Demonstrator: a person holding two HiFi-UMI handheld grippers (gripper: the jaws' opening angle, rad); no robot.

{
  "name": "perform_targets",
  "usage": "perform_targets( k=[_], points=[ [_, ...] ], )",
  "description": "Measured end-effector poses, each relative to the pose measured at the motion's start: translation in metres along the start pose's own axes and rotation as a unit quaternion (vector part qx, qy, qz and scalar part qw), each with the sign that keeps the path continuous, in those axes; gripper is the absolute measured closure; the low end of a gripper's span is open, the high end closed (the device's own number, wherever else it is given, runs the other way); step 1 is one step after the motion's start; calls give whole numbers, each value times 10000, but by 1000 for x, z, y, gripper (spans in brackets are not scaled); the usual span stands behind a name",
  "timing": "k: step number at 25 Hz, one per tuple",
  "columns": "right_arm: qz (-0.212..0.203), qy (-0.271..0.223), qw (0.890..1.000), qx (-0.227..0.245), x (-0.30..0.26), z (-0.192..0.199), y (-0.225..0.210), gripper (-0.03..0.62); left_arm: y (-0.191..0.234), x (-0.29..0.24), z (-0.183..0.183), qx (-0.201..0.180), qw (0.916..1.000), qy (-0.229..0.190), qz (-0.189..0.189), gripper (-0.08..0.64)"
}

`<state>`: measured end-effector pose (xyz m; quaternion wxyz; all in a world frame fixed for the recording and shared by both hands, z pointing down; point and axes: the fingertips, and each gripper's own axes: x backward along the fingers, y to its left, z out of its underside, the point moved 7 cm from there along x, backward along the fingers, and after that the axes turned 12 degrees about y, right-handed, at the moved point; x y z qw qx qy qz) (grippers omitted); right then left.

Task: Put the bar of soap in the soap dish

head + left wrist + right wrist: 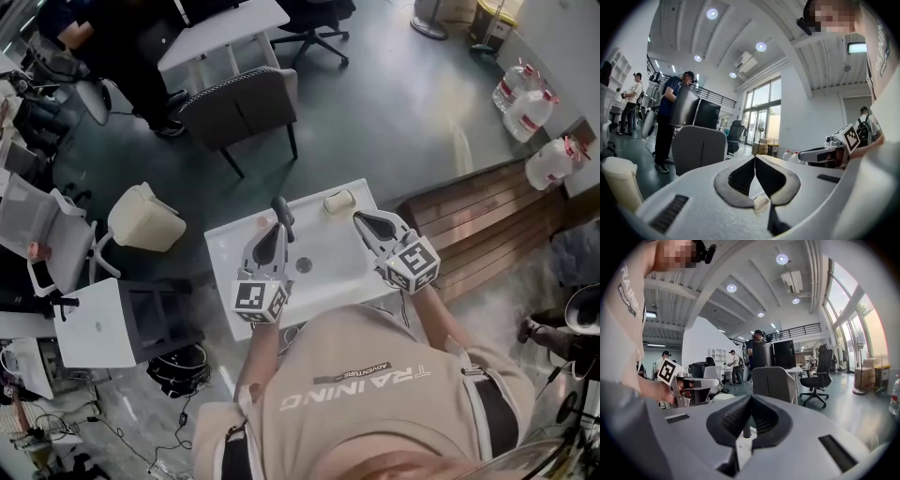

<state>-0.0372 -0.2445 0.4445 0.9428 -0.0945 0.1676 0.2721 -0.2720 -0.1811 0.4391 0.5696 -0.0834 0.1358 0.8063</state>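
Both pairs of jaws are clenched with nothing between them. The left gripper [275, 230] shows its dark pads pressed tip to tip in its own view [754, 159], and the right gripper [751, 398] does the same. In the head view both hover over the white sink [225, 248], the left jaws pointing at the dark faucet [281, 211] just ahead of their tips and the right jaws [361, 218] off to the faucet's right. The soap dish [338, 200], a cream oval, sits on the sink's far rim, just beyond and slightly left of the right jaws' tips and well to the right of the left jaws. Whether the bar of soap lies in it cannot be made out from here. In the left gripper view a small cream lump [761, 202] shows in the gap beneath the closed tips, and what it is cannot be told. A grey chair [239, 108] stands beyond both jaws, past the sink. A cream bin [145, 217] is on the floor far to the left of the left jaws.
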Motion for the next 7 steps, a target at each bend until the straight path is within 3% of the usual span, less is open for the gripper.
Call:
perform_targets(
  k=[7],
  points=[
    [40,6,10000,50,-7,-1,-7,578,7,-6,0,1,10000,30,-25,549]
  ],
)
